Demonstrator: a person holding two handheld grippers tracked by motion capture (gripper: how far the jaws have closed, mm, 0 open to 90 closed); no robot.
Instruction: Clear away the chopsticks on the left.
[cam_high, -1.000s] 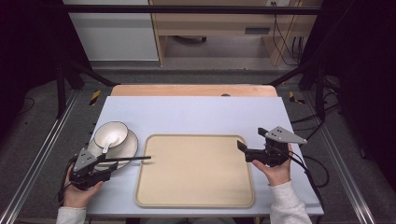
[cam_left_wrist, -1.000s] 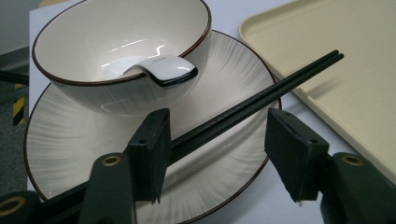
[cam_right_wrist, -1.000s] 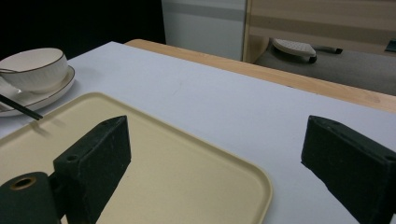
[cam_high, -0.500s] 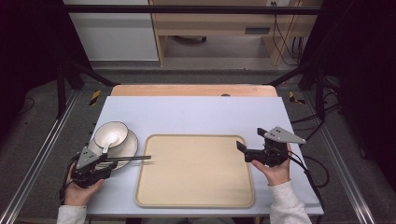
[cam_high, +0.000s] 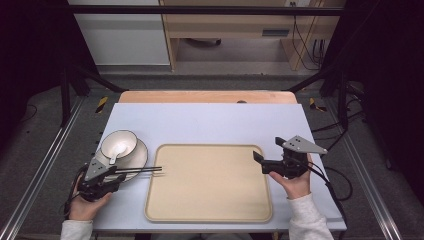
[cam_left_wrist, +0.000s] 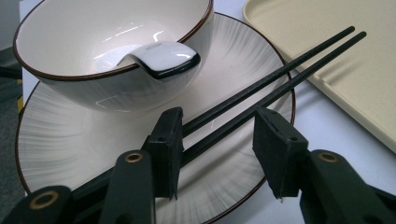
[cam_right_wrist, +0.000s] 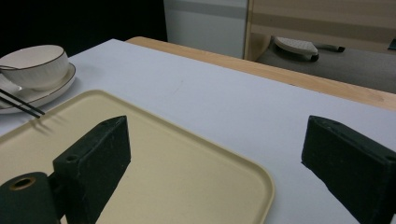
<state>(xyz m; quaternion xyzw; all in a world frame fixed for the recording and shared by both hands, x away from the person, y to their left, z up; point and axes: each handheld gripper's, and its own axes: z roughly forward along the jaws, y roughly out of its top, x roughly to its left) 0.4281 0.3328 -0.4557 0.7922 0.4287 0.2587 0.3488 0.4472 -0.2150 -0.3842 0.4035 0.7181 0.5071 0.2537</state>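
**A recording lab, not a home**

I see a test room arranged for recording. The desk (cam_high: 210, 120) has a plain pale blue top and stands inside a black metal frame (cam_high: 200, 10). Dark curtains (cam_high: 385, 75) hang at both sides. Loose cables (cam_high: 305, 40) hang near a wooden bench (cam_high: 230, 25) behind, and the floor (cam_high: 210, 80) is grey.

High view looks down on the table (cam_high: 210, 122); both gripper views sit low, sharing the tray (cam_right_wrist: 140, 158).
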